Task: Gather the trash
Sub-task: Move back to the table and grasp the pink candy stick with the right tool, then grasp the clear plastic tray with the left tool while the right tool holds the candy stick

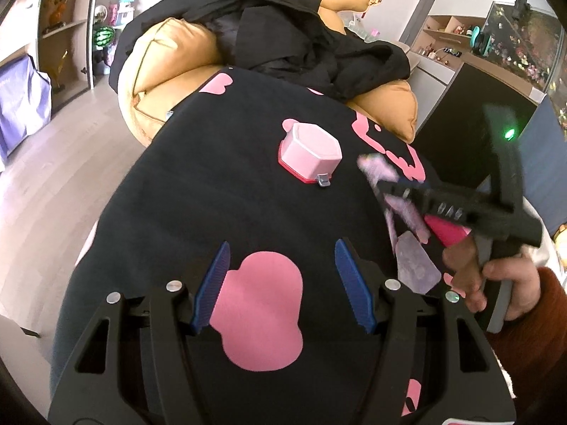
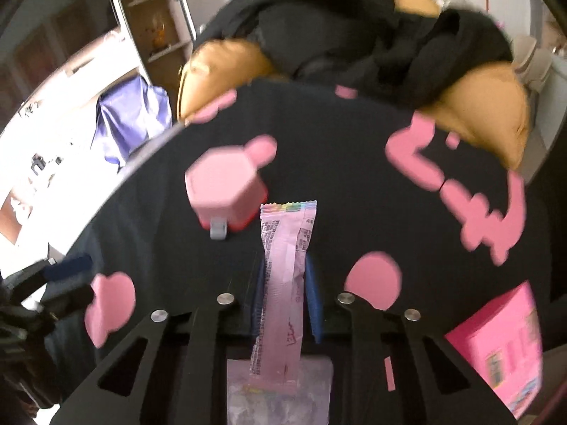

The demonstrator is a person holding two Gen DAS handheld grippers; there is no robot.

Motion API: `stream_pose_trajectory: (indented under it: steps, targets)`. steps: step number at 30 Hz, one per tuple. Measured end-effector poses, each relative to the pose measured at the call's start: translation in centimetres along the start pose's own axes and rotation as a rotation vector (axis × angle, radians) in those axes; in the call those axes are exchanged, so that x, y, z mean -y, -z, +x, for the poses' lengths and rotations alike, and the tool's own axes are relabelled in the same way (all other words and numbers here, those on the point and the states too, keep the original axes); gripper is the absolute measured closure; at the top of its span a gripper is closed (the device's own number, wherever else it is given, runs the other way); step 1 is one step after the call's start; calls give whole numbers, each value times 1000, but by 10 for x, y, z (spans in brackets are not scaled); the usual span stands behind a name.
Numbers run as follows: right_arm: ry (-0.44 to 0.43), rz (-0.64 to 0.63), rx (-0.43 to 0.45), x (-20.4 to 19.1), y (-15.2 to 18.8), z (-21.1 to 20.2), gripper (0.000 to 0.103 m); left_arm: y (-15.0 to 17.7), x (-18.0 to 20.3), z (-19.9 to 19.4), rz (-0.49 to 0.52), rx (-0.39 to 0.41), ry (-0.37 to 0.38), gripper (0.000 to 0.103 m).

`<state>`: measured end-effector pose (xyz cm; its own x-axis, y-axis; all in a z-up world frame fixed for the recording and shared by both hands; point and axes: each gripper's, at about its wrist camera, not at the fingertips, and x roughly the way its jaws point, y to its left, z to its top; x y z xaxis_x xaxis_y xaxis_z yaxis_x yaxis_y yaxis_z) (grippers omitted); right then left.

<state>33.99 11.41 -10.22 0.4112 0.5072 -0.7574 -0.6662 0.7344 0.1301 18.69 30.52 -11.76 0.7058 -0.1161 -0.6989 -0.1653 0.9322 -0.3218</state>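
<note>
My right gripper (image 2: pixel 285 276) is shut on a long pink snack wrapper (image 2: pixel 283 283) and holds it above the black cloth with pink shapes (image 2: pixel 319 163). The wrapper sticks out past the blue pads. In the left wrist view the right gripper (image 1: pixel 382 186) shows blurred at the right, with the wrapper (image 1: pixel 375 170) in it. My left gripper (image 1: pixel 281 283) is open and empty, low over the cloth (image 1: pixel 219 191). A pink hexagonal box (image 1: pixel 310 152) with a grey clasp stands on the cloth ahead of it, also in the right wrist view (image 2: pixel 225 189). A pale purple packet (image 1: pixel 414 265) lies at the right.
A bright pink carton (image 2: pixel 499 350) lies at the cloth's right edge. Tan cushions (image 1: pixel 166 56) with black clothes (image 1: pixel 297 42) piled on them lie behind. A purple bag (image 1: pixel 21 106) and shelves (image 1: pixel 63 28) stand at the left, over a grey floor.
</note>
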Motion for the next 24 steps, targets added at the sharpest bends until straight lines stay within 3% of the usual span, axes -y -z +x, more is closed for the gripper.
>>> stream_pose_trajectory:
  steps: [7, 10, 20, 24]
  targets:
    - [108, -7, 129, 17, -9, -49, 82, 6, 17, 11, 24, -32, 35, 44]
    - [125, 11, 146, 30, 0, -66, 82, 9, 30, 16, 40, -52, 60, 44]
    - [159, 89, 161, 57, 72, -107, 82, 28, 86, 34, 101, -144, 165, 44]
    - [162, 172, 161, 74, 106, -115, 82, 35, 103, 47, 72, -206, 192, 51]
